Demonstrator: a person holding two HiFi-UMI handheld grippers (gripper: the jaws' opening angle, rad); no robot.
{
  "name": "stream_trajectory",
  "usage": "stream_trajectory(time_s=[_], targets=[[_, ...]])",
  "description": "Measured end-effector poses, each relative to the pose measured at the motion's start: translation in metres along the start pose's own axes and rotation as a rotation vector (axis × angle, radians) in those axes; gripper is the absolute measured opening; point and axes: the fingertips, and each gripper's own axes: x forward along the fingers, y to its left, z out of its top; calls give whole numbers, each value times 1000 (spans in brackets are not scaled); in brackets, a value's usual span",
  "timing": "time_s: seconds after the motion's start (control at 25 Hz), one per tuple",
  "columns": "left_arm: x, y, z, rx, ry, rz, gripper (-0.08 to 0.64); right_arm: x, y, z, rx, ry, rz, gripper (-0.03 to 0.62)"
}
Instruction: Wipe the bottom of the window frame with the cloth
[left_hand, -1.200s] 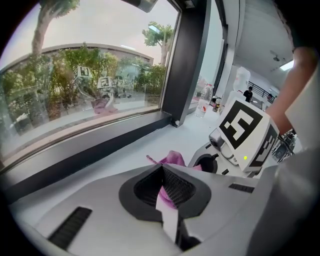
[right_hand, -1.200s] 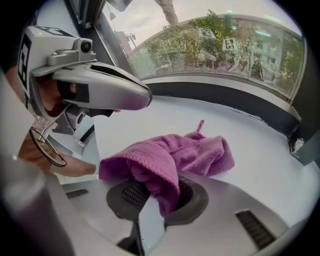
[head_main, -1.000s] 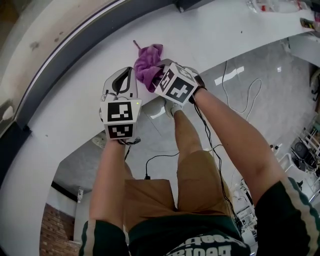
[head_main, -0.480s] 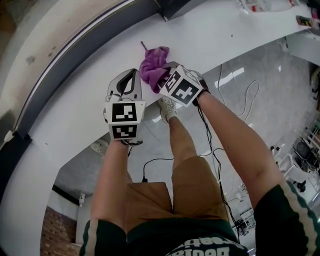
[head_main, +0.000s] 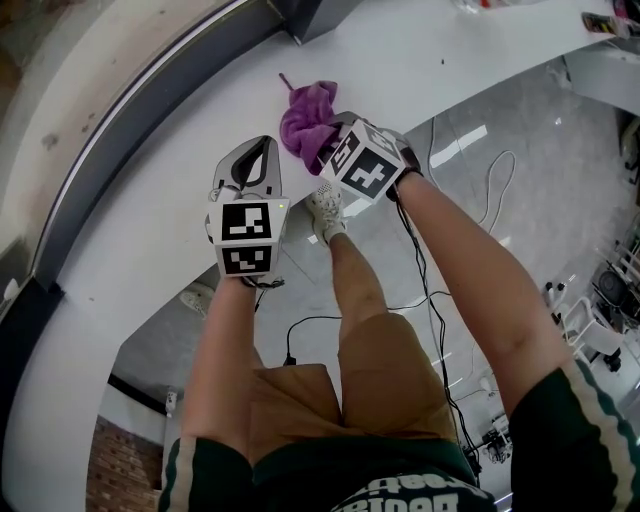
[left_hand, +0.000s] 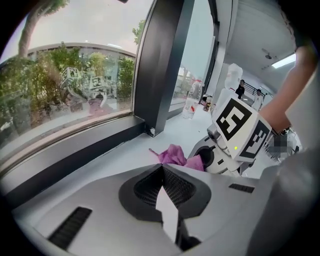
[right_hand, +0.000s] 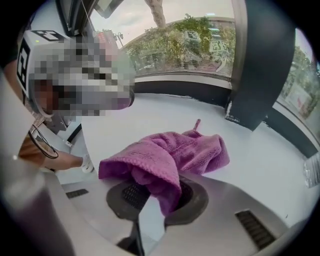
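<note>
Purple cloth in right tool (left tool closed, empty)

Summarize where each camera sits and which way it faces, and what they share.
Head view: on the person's head, looking steeply down at the white sill; shows both forearms, legs, left gripper, right gripper.
Left gripper view: on the left gripper, facing along the sill toward the window frame; own shut jaws show.
Right gripper view: on the right gripper, facing the window; own jaws clamp the purple cloth.
Shared: all three see the cloth.
</note>
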Motion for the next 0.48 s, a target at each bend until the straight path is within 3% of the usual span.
stream_trajectory(time_s=[0.48], targets=[[4, -22, 2, 4, -4, -27, 9, -7, -9, -8, 44, -14, -57, 72]])
